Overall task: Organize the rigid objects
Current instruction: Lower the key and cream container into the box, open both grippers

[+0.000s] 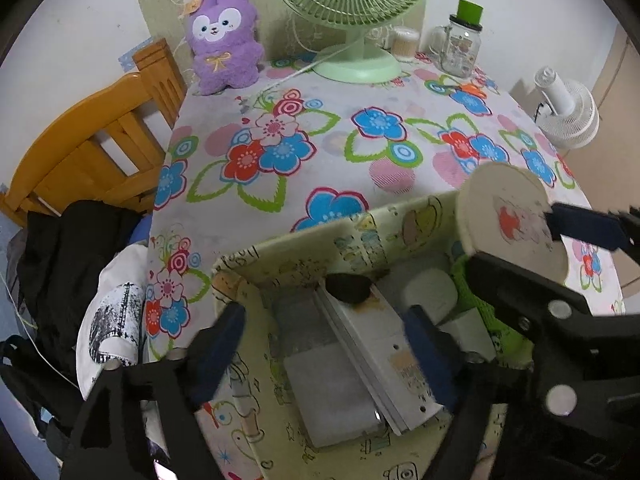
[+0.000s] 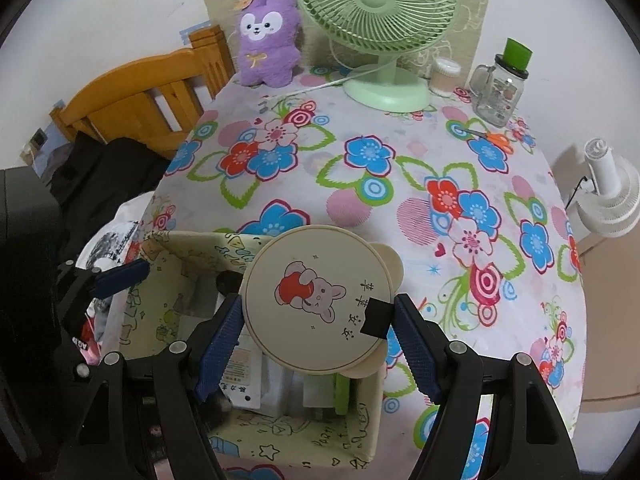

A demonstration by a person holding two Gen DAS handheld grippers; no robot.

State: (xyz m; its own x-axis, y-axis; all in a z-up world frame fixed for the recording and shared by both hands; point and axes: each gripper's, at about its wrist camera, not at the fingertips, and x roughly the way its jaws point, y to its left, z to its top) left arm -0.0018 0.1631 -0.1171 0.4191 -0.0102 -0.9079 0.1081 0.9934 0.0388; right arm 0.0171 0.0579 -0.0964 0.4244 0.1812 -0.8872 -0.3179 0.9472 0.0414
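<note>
Round cream disc [image 2: 316,308], flat and smooth, printed with a pink bunny hugging a red heart, two small ear-like tabs on its rim, clamped between the ribbed blue pads [image 2: 222,340] of the right gripper [image 2: 318,334]. Held tilted just above the open fabric box [image 2: 168,264], pale yellow with cartoon print, soft-walled and square. Inside the box: white flat cartons [image 1: 360,360], a dark oval lump [image 1: 348,287], a green knitted piece [image 1: 476,292]. Left gripper [image 1: 324,354] spread wide apart, gripping nothing, hovering over the box's near-left corner. Glossy flowered cloth across the bench [image 2: 360,184]. At the far edge: fuzzy purple plush [image 2: 270,40], green ribbed fan [image 2: 380,12], glass mug jar [image 2: 498,88].
</note>
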